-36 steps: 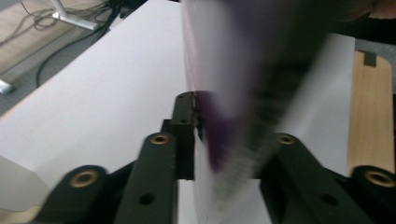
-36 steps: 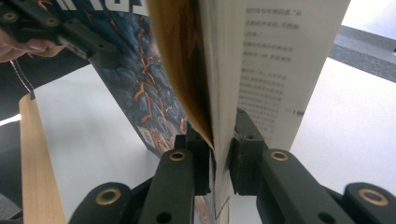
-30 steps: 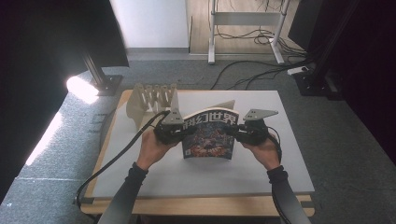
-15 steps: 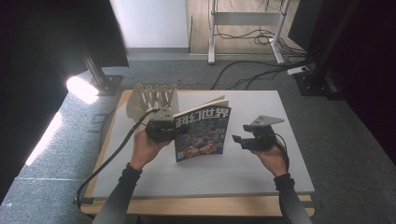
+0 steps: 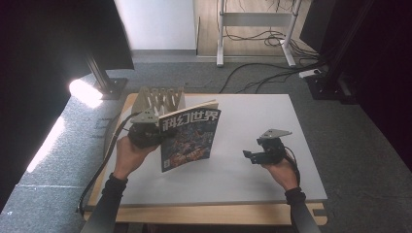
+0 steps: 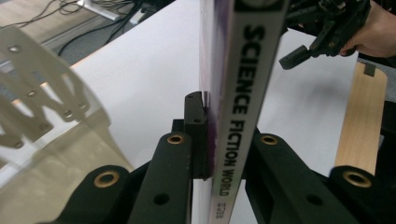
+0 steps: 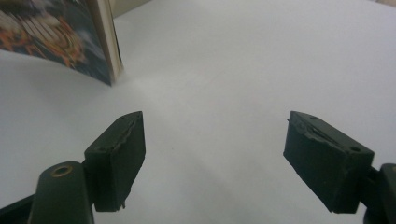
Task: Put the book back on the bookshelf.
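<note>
A science fiction magazine with a dark, colourful cover stands upright above the white board, held by its left edge. My left gripper is shut on it. In the left gripper view both jaws pinch the magazine's spine, with my left gripper at its lower part. My right gripper hovers low over the board, right of the magazine and apart from it. Its jaws have just been opening, and my right gripper stands open with nothing between them. The magazine's lower corner shows at the upper left of that view.
A slotted wooden rack stands at the back left of the white board, just behind the magazine, and appears again in the left gripper view. Cables and a metal stand lie on the floor beyond the table. A bright lamp glares at the left.
My right gripper let go of the magazine's right edge, opened and sank toward the board on the right. My left gripper carried the magazine leftward, toward the rack.
</note>
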